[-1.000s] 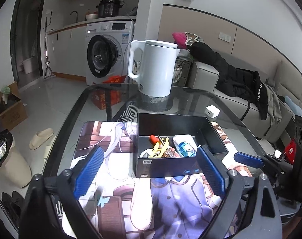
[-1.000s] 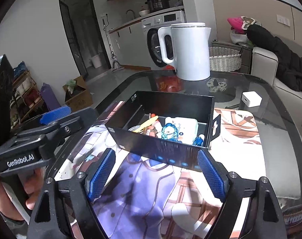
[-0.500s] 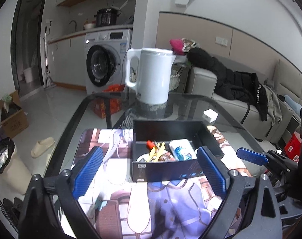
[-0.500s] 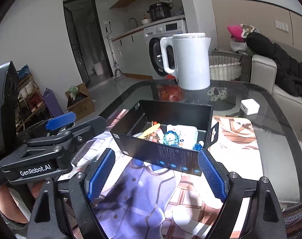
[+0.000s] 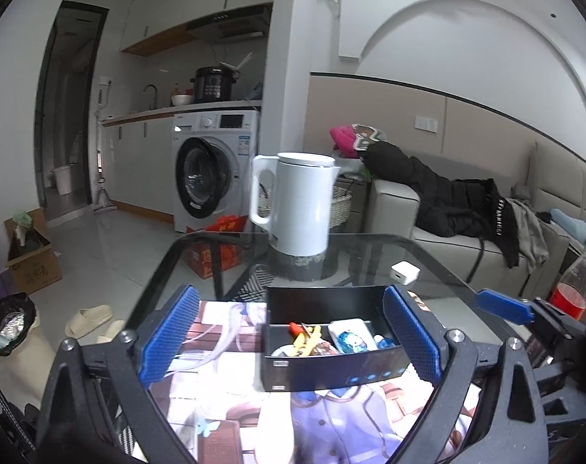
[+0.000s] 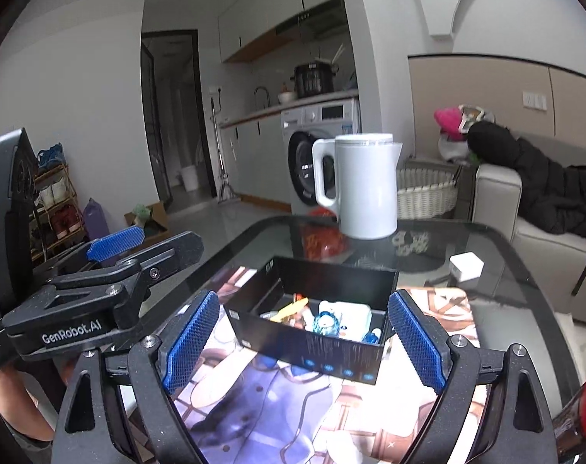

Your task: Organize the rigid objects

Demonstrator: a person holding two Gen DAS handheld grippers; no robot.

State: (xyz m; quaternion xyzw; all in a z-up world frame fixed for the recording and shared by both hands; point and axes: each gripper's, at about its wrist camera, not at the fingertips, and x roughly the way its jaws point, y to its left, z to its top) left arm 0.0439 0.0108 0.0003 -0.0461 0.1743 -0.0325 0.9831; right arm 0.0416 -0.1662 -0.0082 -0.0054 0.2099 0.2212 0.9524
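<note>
We note black box point(image 5: 333, 363), open top, rectangular, row of blue dots on near wall; inside: small mixed items, yellow, red, white and blue. Box rests on printed mat point(image 5: 231, 398) on glass table point(image 5: 370, 247), lower centre of frame. Left gripper point(image 5: 289, 338) spread wide, nothing pinched; box beyond tips, right of centre. Right gripper point(image 6: 304, 342) opening, nothing between pads; box just ahead, centred. White kettle point(image 6: 364, 185) behind box.

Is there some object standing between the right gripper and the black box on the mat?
Nothing visible does. The right gripper, its jaws opening and empty, faces the black box across bare printed mat. The white kettle and the small white cube stand beyond the box.
</note>
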